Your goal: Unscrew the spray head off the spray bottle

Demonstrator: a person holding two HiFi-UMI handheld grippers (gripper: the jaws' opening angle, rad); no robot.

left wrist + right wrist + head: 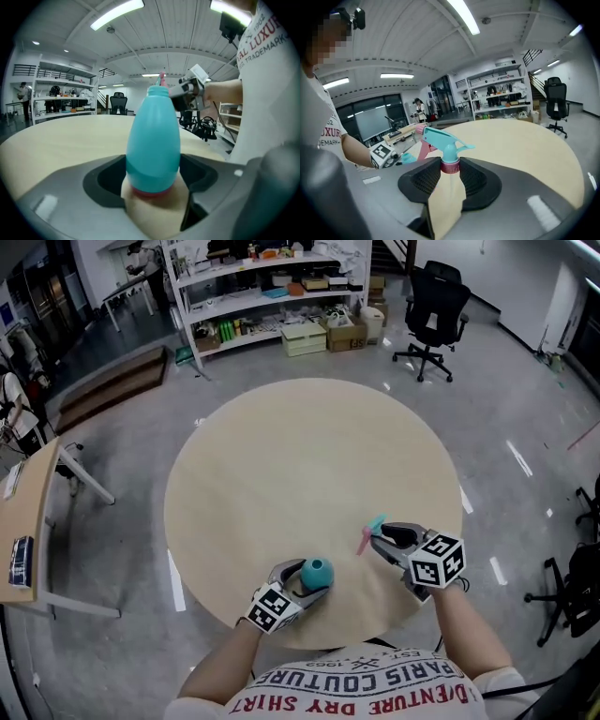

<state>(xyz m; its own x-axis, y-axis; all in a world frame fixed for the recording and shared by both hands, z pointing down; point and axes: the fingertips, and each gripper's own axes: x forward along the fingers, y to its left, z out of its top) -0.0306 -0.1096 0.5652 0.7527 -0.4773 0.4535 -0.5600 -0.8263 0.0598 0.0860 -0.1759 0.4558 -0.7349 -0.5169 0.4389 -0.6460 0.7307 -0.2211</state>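
The teal spray bottle (317, 572) stands near the round table's front edge, and my left gripper (302, 583) is shut on its lower body. In the left gripper view the bottle (154, 140) fills the middle between the left gripper's (152, 183) jaws. The teal and pink spray head (369, 533) is off the bottle, a little to its right, with my right gripper (382, 542) shut on it. In the right gripper view the head (442, 139) sticks up out of the right gripper (450, 172), whose jaws clamp its pink collar. The left gripper's marker cube (382, 154) shows beyond it.
The round beige table (225, 456) stands on a grey floor. A wooden desk (23, 512) is at the left. Shelves with boxes (272, 287) and a black office chair (433, 310) stand at the back. Another chair base (562, 601) is at the right.
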